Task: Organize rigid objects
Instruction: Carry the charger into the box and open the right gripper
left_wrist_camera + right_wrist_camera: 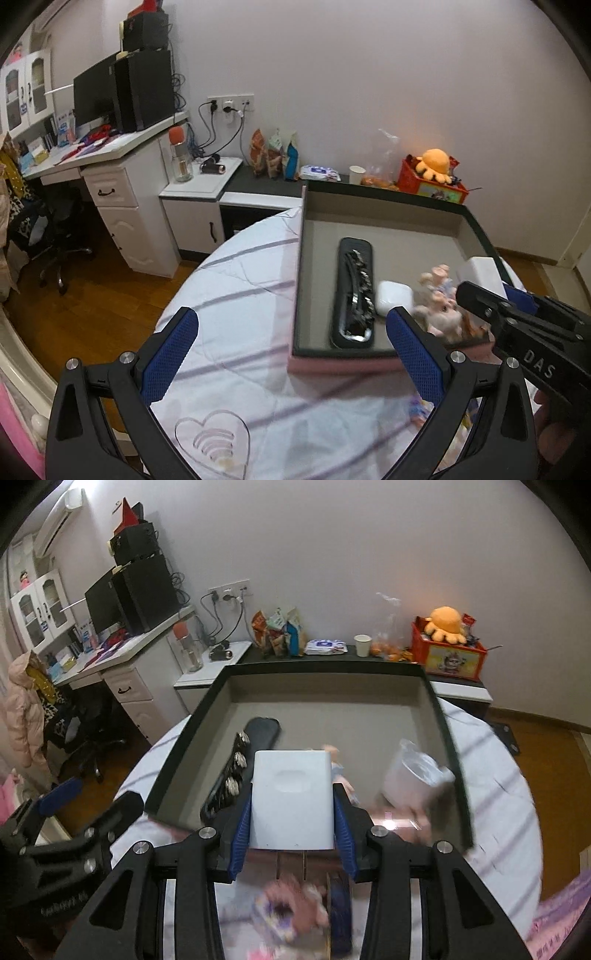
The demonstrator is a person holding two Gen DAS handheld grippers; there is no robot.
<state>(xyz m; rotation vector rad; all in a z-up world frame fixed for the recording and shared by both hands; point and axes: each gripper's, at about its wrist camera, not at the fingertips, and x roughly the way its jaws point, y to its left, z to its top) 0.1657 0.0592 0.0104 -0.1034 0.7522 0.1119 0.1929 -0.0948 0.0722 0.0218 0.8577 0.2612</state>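
Note:
A grey box with dark rim (384,192) (439,709) stands on the bed. In it lie a black case with a metal hair clip (355,291) (236,768), a white earbuds case (393,297) and a small doll (441,302). My right gripper (293,834) is shut on a white charger block (291,797) with its prongs toward the camera, held over the box's near edge; the gripper also shows in the left wrist view (491,299). My left gripper (291,354) is open and empty over the sheet, left of the box.
A white striped bedsheet (236,280) covers the bed. A clear plastic bag (417,775) lies in the box's right part. Blurred small toys (291,912) lie under my right gripper. A desk, cabinets and a shelf with snacks and a red box (447,657) stand behind.

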